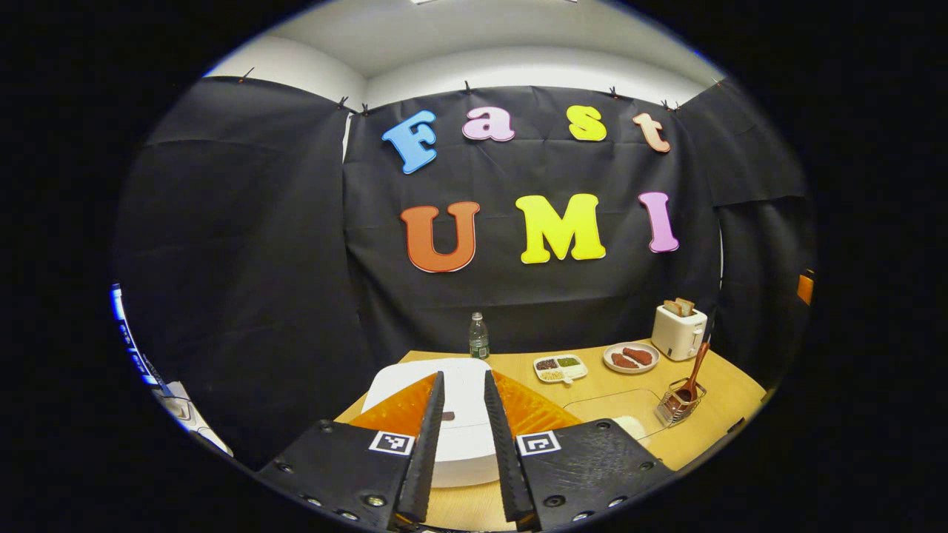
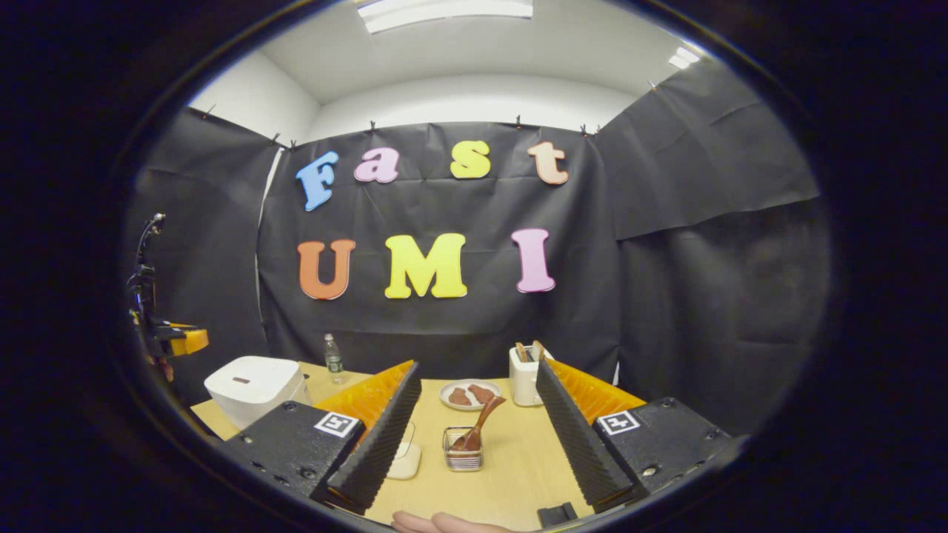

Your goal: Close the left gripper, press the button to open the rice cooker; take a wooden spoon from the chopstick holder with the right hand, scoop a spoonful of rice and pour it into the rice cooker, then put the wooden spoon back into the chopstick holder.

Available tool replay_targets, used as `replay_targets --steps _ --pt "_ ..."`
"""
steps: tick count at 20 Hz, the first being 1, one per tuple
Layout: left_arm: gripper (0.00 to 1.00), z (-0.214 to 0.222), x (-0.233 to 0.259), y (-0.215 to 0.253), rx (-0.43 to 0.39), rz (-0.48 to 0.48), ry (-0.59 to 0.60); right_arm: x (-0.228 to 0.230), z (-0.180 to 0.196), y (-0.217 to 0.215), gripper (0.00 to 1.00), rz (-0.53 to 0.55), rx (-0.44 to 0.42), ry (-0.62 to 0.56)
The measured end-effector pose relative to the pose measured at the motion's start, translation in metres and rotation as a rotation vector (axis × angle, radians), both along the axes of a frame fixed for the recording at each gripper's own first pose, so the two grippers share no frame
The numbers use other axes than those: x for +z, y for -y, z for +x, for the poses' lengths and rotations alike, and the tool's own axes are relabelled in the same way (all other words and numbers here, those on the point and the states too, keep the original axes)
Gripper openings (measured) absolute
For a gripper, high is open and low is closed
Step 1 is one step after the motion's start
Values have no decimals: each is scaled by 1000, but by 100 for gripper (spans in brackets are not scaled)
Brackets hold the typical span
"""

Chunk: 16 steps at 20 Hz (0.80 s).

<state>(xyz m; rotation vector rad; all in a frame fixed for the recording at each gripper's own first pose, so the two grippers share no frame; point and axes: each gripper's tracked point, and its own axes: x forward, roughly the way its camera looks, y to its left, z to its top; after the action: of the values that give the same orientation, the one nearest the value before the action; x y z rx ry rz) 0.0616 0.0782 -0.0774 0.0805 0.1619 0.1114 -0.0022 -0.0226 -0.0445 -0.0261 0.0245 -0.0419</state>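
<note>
Looking through the left gripper view: wooden table is sitting in a booth walled with black cloth, white ceiling above. Left gripper is hanging just above the white rice cooker, lid down; fingers are sitting nearly closed with a narrow gap, holding nothing. Cooker button is showing in that gap. Behind the cooker a water bottle is standing, then a divided dish, a plate and a toaster. Chopstick holder is sitting off to the right, well apart, with the wooden spoon leaning in it.

Switching to the right gripper view: same table and cloth walls, ceiling lights on. Right gripper is sitting wide open and empty, hovering over the table. Chopstick holder and spoon are lying straight ahead between the fingers, apart from both. Rice cooker is sitting far left, the left gripper hanging above it.
</note>
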Motion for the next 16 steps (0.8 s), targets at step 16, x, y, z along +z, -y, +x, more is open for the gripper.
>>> replay_targets --steps 16 --pt "0 53 -95 -52 82 -132 -301 -50 25 -7 100 -41 6 -96"
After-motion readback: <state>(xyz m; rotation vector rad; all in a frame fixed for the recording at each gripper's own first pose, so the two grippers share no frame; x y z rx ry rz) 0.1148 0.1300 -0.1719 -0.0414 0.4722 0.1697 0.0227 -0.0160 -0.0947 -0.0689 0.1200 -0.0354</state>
